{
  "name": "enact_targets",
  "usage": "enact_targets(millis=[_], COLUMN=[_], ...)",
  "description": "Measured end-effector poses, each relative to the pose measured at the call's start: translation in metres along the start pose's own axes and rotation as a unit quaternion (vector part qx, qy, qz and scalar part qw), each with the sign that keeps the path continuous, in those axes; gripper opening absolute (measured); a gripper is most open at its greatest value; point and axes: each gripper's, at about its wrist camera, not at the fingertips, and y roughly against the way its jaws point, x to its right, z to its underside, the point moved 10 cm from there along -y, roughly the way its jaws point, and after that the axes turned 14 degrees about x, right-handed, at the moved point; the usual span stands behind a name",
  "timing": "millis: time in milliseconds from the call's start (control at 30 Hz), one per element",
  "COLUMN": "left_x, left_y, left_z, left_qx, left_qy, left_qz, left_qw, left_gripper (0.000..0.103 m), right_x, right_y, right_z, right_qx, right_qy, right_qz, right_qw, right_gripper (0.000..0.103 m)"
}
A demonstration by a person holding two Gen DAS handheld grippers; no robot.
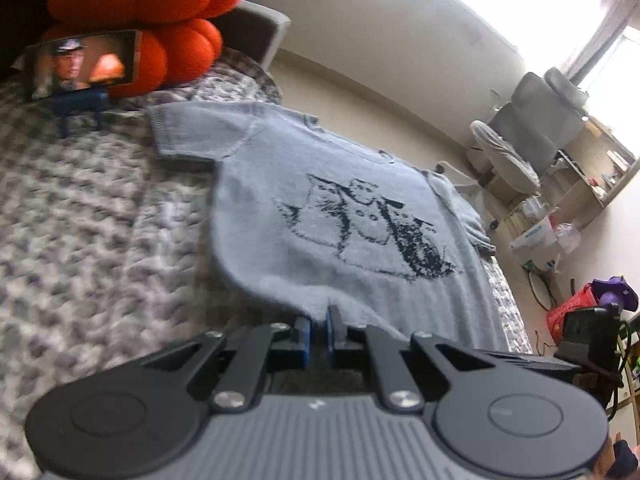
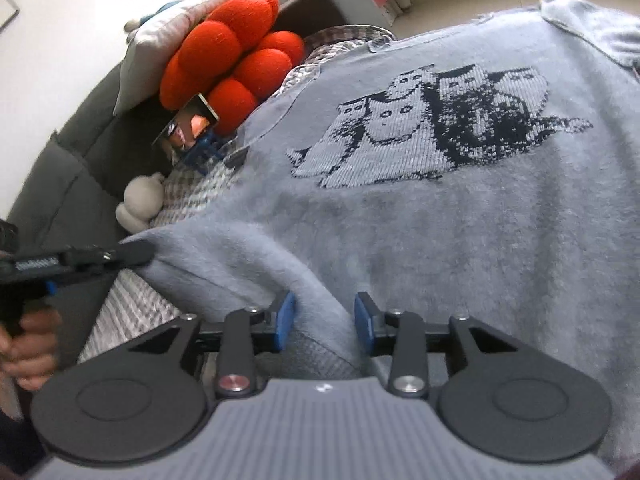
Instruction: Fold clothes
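Observation:
A light blue knitted sweater (image 1: pixel 340 208) with a dark cat picture lies flat, front up, on a grey patterned bedspread (image 1: pixel 80 220). My left gripper (image 1: pixel 318 330) is shut on the sweater's bottom hem, with a fold of knit pinched between its blue pads. The right wrist view shows the same gripper (image 2: pixel 136 254) from the side, clamped on the hem's corner and held by a hand (image 2: pixel 24 344). My right gripper (image 2: pixel 325 320) is open at the sweater (image 2: pixel 440 240) hem. A raised fold of fabric lies between its spread blue pads (image 2: pixel 286 320).
An orange knot cushion (image 1: pixel 136 20) and a phone (image 1: pixel 80 64) on a blue stand sit at the head of the bed. A white plush toy (image 2: pixel 140 200) lies beside the bedspread. Right of the bed, a grey chair (image 1: pixel 532 120), shelves and boxes (image 1: pixel 536 240) stand on the floor.

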Motion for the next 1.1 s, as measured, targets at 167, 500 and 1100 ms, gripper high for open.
enact_targets(millis=[167, 500, 1100], left_x=[-0.010, -0.003, -0.027], left_y=[0.019, 0.010, 0.022], left_z=[0.006, 0.014, -0.003], left_qx=[-0.016, -0.048, -0.048], left_qy=[0.018, 0.019, 0.050], left_qz=[-0.017, -0.029, -0.076], left_qw=[0.9996, 0.9982, 0.9947], left_gripper=[0.007, 0.008, 0.033], right_x=[-0.020, -0.072, -0.048], right_y=[0.017, 0.027, 0.045], right_z=[0.017, 0.061, 0.004], right_qx=[-0.001, 0.014, -0.003], right_qy=[0.097, 0.264, 0.135], right_qz=[0.015, -0.010, -0.080], right_qw=[0.995, 0.964, 0.988], right_gripper=[0.050, 0.066, 0.027])
